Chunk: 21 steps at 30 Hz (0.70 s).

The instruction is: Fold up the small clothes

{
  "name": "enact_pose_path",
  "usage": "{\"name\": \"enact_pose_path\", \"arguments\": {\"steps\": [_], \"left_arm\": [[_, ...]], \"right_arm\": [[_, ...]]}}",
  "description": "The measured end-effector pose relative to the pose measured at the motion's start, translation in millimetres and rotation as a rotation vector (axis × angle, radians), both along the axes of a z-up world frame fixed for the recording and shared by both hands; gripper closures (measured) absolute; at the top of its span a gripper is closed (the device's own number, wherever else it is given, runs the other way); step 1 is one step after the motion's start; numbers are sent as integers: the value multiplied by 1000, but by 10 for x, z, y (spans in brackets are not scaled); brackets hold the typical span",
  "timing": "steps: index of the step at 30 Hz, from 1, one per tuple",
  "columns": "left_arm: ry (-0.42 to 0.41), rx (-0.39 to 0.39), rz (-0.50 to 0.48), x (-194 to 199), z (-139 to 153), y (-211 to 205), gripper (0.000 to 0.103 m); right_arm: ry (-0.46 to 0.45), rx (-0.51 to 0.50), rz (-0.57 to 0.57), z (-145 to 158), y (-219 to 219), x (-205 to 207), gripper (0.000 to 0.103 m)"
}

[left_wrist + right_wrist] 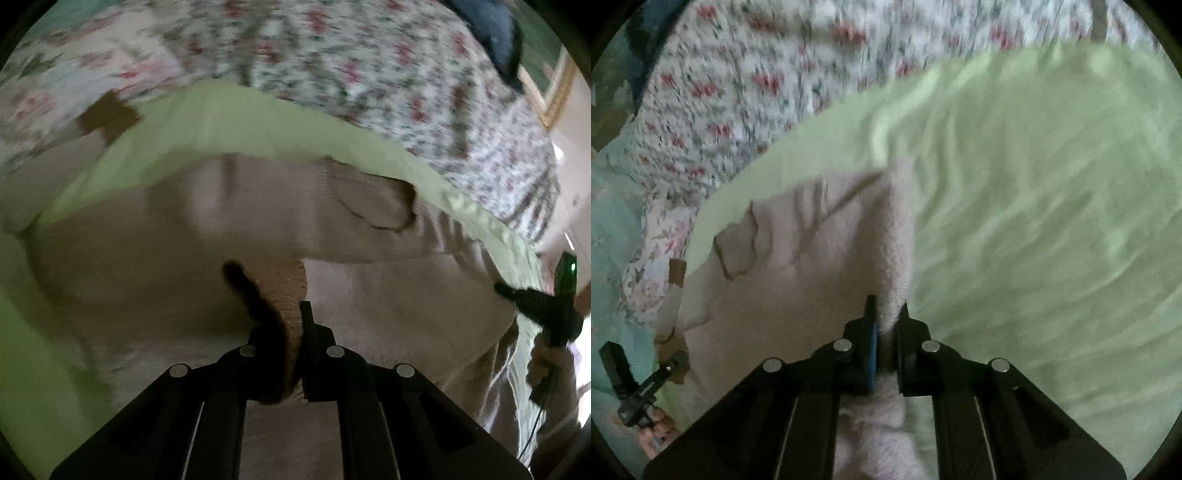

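Note:
A small beige fleece garment (388, 295) with brown trim lies spread over a light green sheet (229, 122). My left gripper (291, 325) is shut on its ribbed brown-edged hem (284, 284), lifted off the sheet. My right gripper (886, 317) is shut on another edge of the same garment (798, 258), which hangs in a taut fold from the jaws. The right gripper shows at the right edge of the left wrist view (535, 299). The left gripper shows at the lower left of the right wrist view (631, 384).
A floral quilt (351, 55) covers the bed beyond the green sheet (1052, 221). A dark blue object (495, 33) lies at the far right of the quilt. A gold picture frame (557, 88) leans at the right. Pale blue fabric (613, 229) lies at the left.

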State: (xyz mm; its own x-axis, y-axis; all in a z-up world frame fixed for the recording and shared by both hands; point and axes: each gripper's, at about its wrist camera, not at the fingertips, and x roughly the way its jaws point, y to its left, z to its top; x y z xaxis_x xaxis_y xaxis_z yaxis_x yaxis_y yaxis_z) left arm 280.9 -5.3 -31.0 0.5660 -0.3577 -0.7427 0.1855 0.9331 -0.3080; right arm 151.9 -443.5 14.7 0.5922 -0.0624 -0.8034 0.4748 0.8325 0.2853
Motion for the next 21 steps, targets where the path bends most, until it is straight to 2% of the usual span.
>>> {"name": "enact_pose_path", "arguments": {"steps": [2,3,5,7,10,15,18,20,21], "left_arm": [[-13,25,-22,22,-9,-146,97],[-18,38,-31,38,-48,-210,97],[-5,46,-39,70,-114,-255,97],[8,39,-39,101,-160,-262,97],[-2,27,-43,91,-152,-237,97],[-18,55,-65,44,-130,-186,97],[-14,70,-63,10,-133,-45,96],[1,68,-63,1,-156,56,95],[6,73,-62,-12,-165,103,94]], "right_arm": [[6,-65,-21,127,-79,-56,97],[20,-97,-39,145,-122,-72,103],[74,-205,-99,134,-221,-108,103],[74,-144,-122,72,-354,-170,103],[40,-113,-102,120,-262,-237,102],[-21,-31,99,105,348,-100,102],[66,-47,167,-125,600,54,102],[162,-106,95,-328,534,48,102],[160,-106,53,-372,451,-26,103]]}}
